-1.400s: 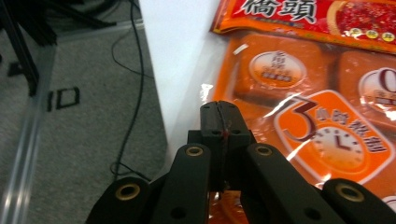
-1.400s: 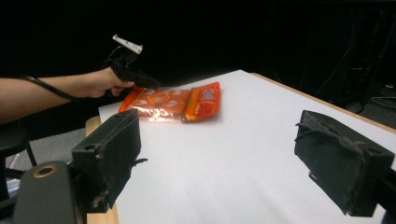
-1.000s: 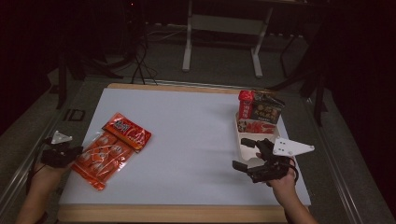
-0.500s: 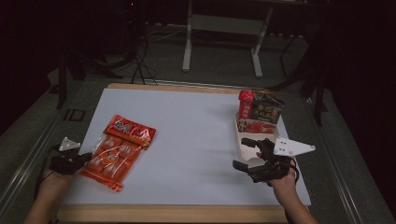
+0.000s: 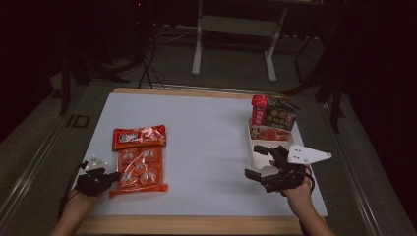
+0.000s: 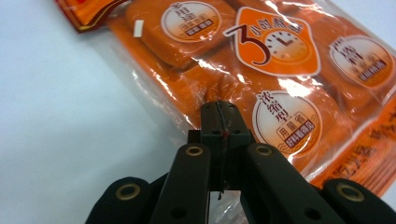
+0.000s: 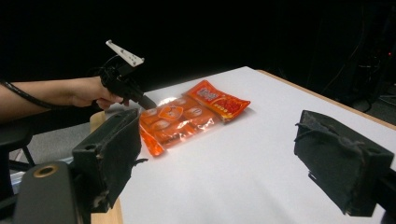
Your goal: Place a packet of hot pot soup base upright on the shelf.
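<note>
An orange bag of wrapped snacks point(image 5: 139, 160) with a red top lies lengthwise on the left of the white table top point(image 5: 206, 142). My left gripper point(image 5: 112, 175) is at the bag's near left edge, jaws shut. In the left gripper view the closed tips point(image 6: 219, 112) sit on the bag point(image 6: 280, 60), with its clear film pinched in their seam. My right gripper point(image 5: 252, 161) hovers open over the near end of a white tray point(image 5: 252, 142), nothing between its jaws. The right gripper view looks past its wide-open jaws point(image 7: 224, 158) to the bag point(image 7: 187, 114) and the left gripper point(image 7: 140, 100).
The tray holds a red can point(image 5: 258, 110), a dark packet point(image 5: 281, 116) and a red packet point(image 5: 270, 133) at its far end. The wooden table edge point(image 5: 196, 226) runs along the front. Metal stand legs point(image 5: 199, 44) stand on the floor beyond the table.
My left gripper has moved right and nearer. The bag has swung with it from a slanted lie to one square with the table. The right gripper has stayed still.
</note>
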`<action>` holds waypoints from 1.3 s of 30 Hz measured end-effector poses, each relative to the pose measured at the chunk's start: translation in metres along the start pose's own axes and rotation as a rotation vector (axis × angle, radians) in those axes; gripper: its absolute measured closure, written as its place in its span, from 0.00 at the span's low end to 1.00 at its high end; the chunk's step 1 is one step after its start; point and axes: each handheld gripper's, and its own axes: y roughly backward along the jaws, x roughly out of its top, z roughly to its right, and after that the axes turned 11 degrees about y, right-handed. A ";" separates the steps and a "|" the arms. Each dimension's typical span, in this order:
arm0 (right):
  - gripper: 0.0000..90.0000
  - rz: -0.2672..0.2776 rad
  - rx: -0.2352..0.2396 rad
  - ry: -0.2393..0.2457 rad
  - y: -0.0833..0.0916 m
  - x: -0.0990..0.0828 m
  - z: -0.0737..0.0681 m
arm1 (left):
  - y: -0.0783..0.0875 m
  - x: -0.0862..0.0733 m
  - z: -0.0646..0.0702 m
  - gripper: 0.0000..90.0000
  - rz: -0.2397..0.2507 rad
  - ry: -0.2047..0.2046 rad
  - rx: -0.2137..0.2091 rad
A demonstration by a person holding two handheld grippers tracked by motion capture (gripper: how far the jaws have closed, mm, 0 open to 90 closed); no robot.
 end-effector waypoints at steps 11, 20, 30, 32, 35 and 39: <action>0.16 0.000 -0.004 0.001 0.001 0.000 0.000 | -0.001 -0.003 0.016 1.00 0.015 0.008 -0.033; 0.16 0.004 -0.006 0.005 0.004 0.000 0.000 | -0.006 0.028 -0.006 1.00 0.083 0.095 0.066; 0.16 0.010 -0.015 0.003 0.007 -0.001 0.001 | -0.029 0.042 -0.015 1.00 0.042 0.143 0.131; 0.16 0.007 -0.013 0.003 0.006 -0.001 0.001 | -0.031 0.043 -0.014 1.00 0.038 0.150 0.124; 0.16 0.004 -0.010 0.005 0.004 -0.001 0.001 | -0.034 0.045 -0.009 1.00 0.035 0.127 0.137; 0.16 0.001 -0.009 0.009 0.003 0.000 -0.001 | -0.036 0.046 -0.004 1.00 0.029 0.114 0.119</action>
